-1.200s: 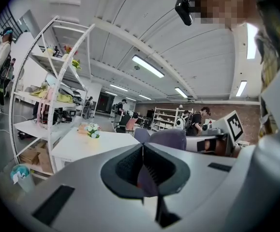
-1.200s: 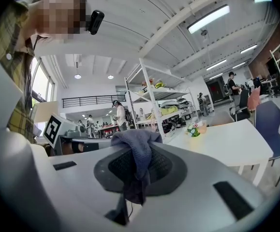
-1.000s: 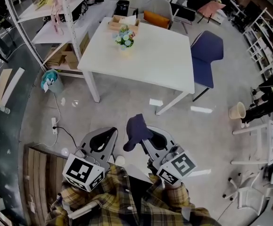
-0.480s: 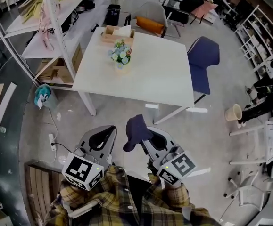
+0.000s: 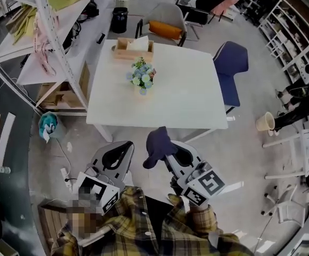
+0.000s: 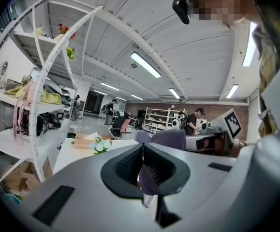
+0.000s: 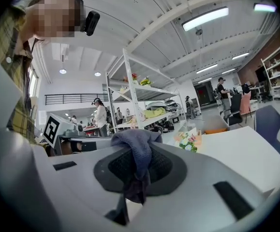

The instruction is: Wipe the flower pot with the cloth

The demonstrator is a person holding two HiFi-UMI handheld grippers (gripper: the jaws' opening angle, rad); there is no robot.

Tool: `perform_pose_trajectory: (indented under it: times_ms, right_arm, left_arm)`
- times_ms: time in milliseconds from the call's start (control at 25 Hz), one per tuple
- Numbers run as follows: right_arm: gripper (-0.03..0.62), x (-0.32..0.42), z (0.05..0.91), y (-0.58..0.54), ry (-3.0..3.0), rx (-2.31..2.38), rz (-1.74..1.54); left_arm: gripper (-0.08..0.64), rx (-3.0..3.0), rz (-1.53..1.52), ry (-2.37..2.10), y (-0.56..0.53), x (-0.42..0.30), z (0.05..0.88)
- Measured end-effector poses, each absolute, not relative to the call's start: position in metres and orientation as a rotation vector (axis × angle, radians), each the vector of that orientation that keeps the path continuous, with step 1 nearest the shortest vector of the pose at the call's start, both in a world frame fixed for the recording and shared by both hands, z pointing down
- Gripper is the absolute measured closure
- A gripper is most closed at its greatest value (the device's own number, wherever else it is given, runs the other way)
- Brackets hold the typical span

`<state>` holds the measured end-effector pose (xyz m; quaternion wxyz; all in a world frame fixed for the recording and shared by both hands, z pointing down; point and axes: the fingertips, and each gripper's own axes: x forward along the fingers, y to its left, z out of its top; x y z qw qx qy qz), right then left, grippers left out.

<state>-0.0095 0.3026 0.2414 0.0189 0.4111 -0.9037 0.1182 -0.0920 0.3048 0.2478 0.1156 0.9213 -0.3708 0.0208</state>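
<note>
Risk: small flower pot of pale blooms (image 5: 142, 79), at 12 o'clock on white square table (image 5: 191, 111), well apart from both tools, may tip if wiped unbraced. Dark blue cloth (image 5: 155, 144), pinched in right gripper (image 5: 167, 153), could slip. Empty left gripper (image 5: 114, 161): jaws pressed together. Right gripper view alone shows bite on cloth; head view alone shows gap to table.

A white counter (image 5: 191, 105) is set on a grey, speckled floor (image 5: 245, 153). A blue chair (image 5: 230, 63) is placed at its right side, and a grey chair (image 5: 165, 16) with an orange cushion at its far side. White shelving (image 5: 29, 68) is seen at the left. The ceiling is lit by strip lights (image 6: 147, 65).
</note>
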Motion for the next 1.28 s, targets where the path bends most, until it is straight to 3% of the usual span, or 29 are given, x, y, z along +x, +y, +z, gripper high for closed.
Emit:
perform_pose_trajectory:
  times_ms: [440,1280]
  right_arm:
    - [0.571,-0.017,0.268,0.262,-2.734,1.391,0.469]
    - [0.571,0.075,0.250,0.046,-2.758,1.239,0.468]
  left_arm:
    - [0.549,2.674,0.119,-1.047,0.266,-0.117,0.270]
    - [0.549,2.599,0.082,-1.242,0.062,-0.048,0.251]
